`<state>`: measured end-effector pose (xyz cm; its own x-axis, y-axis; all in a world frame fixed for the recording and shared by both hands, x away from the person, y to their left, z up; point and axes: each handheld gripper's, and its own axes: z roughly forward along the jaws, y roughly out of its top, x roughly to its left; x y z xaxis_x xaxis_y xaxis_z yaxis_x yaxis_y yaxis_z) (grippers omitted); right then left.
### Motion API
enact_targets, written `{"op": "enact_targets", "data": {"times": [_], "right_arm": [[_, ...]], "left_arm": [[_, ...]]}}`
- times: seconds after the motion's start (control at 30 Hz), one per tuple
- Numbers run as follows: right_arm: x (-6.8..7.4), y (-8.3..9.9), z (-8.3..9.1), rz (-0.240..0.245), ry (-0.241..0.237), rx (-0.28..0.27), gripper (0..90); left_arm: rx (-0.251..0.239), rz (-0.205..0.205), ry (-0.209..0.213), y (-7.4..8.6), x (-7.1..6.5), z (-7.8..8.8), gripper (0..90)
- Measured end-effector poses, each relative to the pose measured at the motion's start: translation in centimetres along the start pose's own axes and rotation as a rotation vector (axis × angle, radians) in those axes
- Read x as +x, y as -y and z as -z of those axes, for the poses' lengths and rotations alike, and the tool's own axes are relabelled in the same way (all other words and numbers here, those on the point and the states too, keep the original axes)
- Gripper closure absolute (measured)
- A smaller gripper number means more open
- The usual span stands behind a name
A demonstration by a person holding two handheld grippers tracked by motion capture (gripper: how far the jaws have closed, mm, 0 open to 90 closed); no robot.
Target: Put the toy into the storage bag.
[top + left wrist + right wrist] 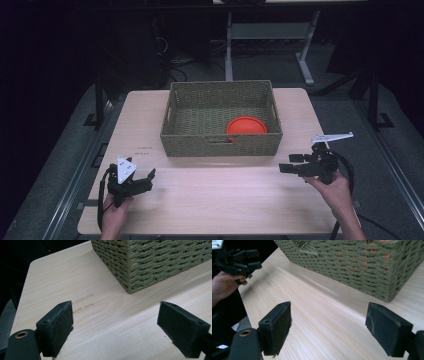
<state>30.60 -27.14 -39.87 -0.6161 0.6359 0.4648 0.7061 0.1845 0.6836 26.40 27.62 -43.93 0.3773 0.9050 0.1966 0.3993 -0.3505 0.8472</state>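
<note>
A woven olive basket [220, 145] stands at the middle back of the light wooden table [215, 200]. An orange plate [246, 125] lies inside it at the front right. My left gripper [149, 181] hovers near the table's front left corner, open, with nothing between its jaws. My right gripper [291, 163] is held at the front right, also open and empty, pointing left. In the left gripper view my left gripper [116, 327] faces the basket's corner [130, 277]. In the right gripper view my right gripper [329, 326] faces the basket's front wall [362, 270], orange showing through the weave.
Dark floor surrounds the table, with a white desk frame [265, 45] behind it. Faint marks [83, 302] show on the tabletop left of the basket. The other hand and its gripper [238, 261] appear far left in the right gripper view.
</note>
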Motion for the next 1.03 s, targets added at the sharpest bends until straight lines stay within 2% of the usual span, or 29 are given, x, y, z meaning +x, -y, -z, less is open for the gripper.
{"op": "enact_targets", "data": {"times": [0.53,0.67,0.87,1.03], "right_arm": [[-1.4,3.0,0.4,-0.048,0.018,0.010,19.8],[-1.5,3.6,0.7,-0.047,0.018,0.003,19.8],[-1.7,5.2,1.0,-0.074,-0.001,-0.024,19.7],[-1.7,6.7,0.7,-0.064,-0.031,-0.068,19.4]], "left_arm": [[0.002,0.000,0.003,0.0,-0.1,-0.1,12.8],[0.005,-0.008,0.007,0.0,-0.2,-0.1,12.8],[0.006,-0.009,0.020,0.0,-0.3,-0.1,12.8],[0.008,-0.017,0.026,-0.1,-0.3,-0.2,12.8]]}}
